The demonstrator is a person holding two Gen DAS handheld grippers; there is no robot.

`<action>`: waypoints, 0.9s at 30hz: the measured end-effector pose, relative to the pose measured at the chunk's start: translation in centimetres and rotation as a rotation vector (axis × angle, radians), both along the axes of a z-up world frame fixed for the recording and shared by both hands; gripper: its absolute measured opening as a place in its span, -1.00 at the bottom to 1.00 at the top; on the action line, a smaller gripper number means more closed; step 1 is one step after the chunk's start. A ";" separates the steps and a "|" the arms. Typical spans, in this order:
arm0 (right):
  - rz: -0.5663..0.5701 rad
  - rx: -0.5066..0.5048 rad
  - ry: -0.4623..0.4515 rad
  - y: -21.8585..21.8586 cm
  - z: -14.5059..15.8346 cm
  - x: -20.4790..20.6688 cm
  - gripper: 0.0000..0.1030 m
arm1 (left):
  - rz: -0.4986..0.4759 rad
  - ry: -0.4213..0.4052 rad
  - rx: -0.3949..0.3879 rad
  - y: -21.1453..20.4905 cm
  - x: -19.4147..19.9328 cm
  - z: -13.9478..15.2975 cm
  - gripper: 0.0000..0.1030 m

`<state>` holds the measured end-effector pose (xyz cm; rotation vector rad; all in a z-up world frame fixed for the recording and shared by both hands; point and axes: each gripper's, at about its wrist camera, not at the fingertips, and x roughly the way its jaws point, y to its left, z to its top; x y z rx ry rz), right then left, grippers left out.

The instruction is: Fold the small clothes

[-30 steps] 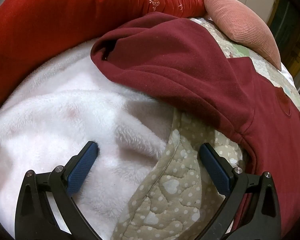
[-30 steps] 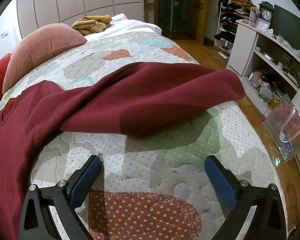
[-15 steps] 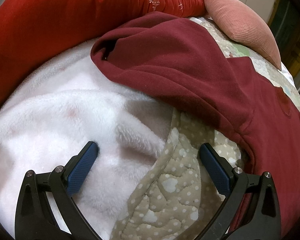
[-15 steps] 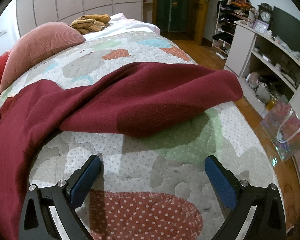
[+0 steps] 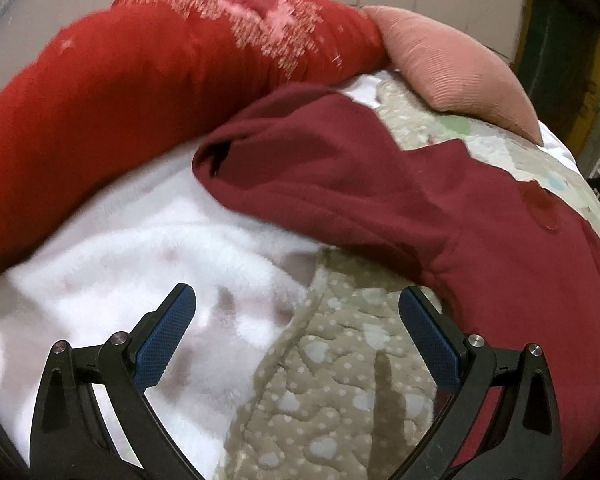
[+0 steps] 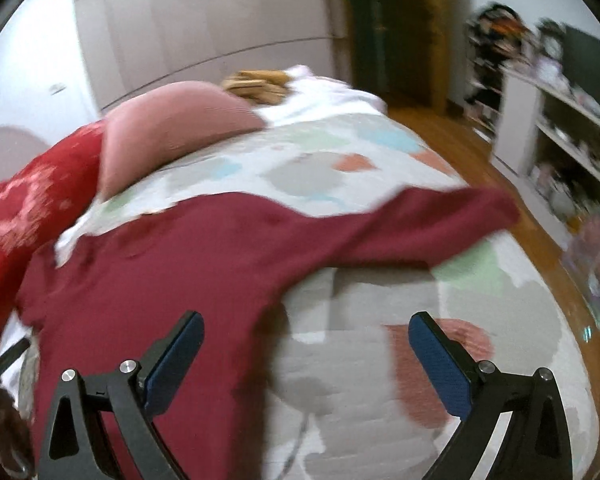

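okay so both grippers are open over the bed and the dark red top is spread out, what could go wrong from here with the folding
1. The left gripper is open over the white fleece blanket and the quilt edge, so closing there might pinch bedding instead of the dark red top.
2. One sleeve of the top reaches toward the bed's floor-side edge; a pull could drag it off.
3. The right wrist view is blurred, so the right gripper may land off target.

Both wrist cameras look forward along their own fingers, low over the bed. The left view sits close above the white fleece blanket (image 5: 112,264), facing the red bolster (image 5: 112,92) at the bed's head. The right view looks along the quilt (image 6: 380,360) toward the shelves (image 6: 560,132). Both share the maroon garment (image 5: 400,200) and pink pillow (image 6: 172,128).
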<state>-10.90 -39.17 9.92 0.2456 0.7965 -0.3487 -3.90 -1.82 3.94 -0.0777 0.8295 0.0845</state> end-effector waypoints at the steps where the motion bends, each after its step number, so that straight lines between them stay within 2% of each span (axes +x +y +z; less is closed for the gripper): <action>1: 0.025 -0.009 0.001 1.2 0.1 0.6 0.98 | -0.011 -0.010 0.004 -0.3 -0.2 0.3 0.98; 8: 0.167 -0.035 0.029 8.2 -1.5 4.4 0.98 | -0.070 -0.029 0.024 -2.4 -0.7 0.9 0.98; 12: 0.198 -0.060 0.043 10.5 -2.3 5.6 0.98 | -0.096 -0.031 0.046 -3.4 -0.5 0.9 0.98; 27: 0.184 -0.042 0.079 12.7 -3.6 6.2 0.98 | -0.125 -0.028 0.054 -4.8 -0.7 0.9 0.98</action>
